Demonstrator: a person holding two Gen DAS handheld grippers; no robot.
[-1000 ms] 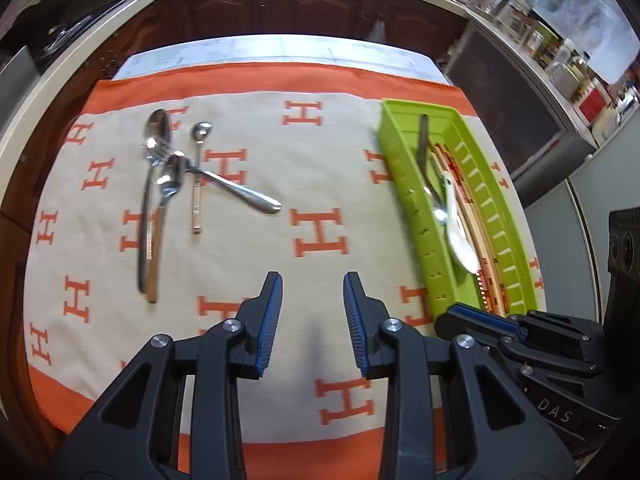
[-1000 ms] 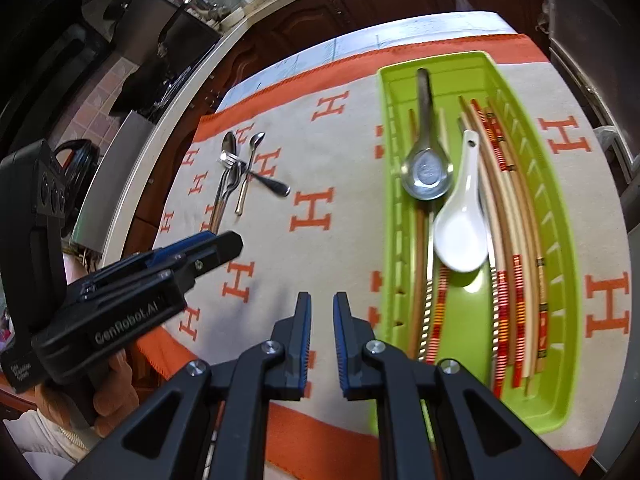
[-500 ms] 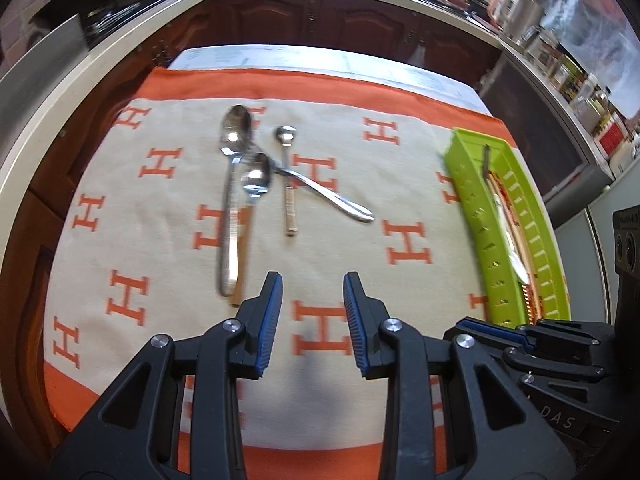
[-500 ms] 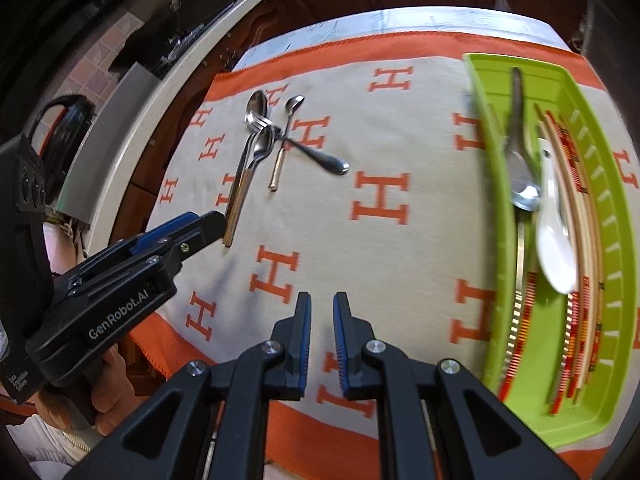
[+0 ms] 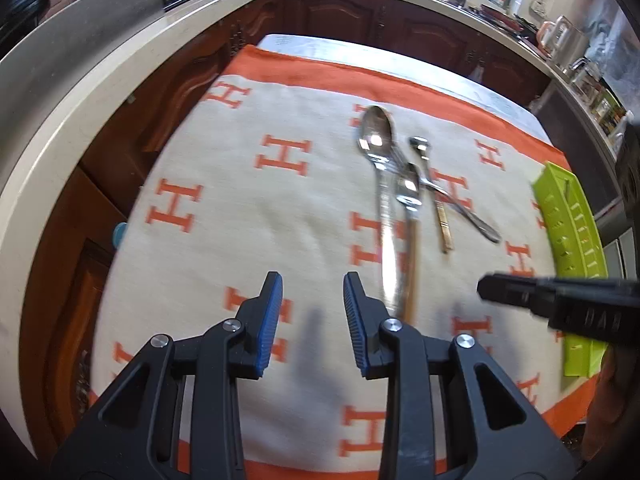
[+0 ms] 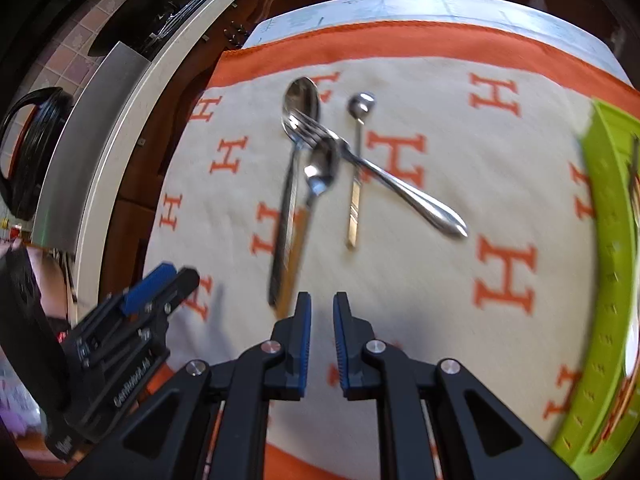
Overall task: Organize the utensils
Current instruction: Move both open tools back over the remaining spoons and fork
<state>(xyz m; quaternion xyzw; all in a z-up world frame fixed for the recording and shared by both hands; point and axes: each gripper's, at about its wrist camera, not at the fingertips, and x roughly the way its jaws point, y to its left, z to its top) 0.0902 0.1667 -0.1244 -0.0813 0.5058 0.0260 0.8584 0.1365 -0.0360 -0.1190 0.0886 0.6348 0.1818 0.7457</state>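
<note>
Loose cutlery lies on the orange-and-cream cloth: a large spoon (image 5: 376, 136) (image 6: 301, 98), a wooden-handled spoon (image 5: 408, 194) (image 6: 320, 168), a small gold-handled teaspoon (image 5: 440, 216) (image 6: 356, 176) and a fork (image 5: 466, 210) (image 6: 384, 176) crossing them. The green utensil tray (image 5: 576, 236) (image 6: 612, 240) sits at the right edge with utensils inside. My left gripper (image 5: 313, 316) (image 6: 176, 280) is open and empty, just left of the two long handles' ends. My right gripper (image 6: 322, 320) (image 5: 492, 292) hovers empty near those handle ends, its pads a narrow gap apart.
The cloth (image 5: 248, 216) covers a narrow table. A pale countertop (image 5: 80, 120) with dark wood cabinets curves along the left and far sides. A black kettle (image 6: 28, 152) stands on the counter at far left. A hand shows under the left gripper.
Both cameras have swung left, away from the green tray and toward the loose cutlery, which now looks nearer. The tray has slid to the right edge. Neither gripper's jaw gap has changed.
</note>
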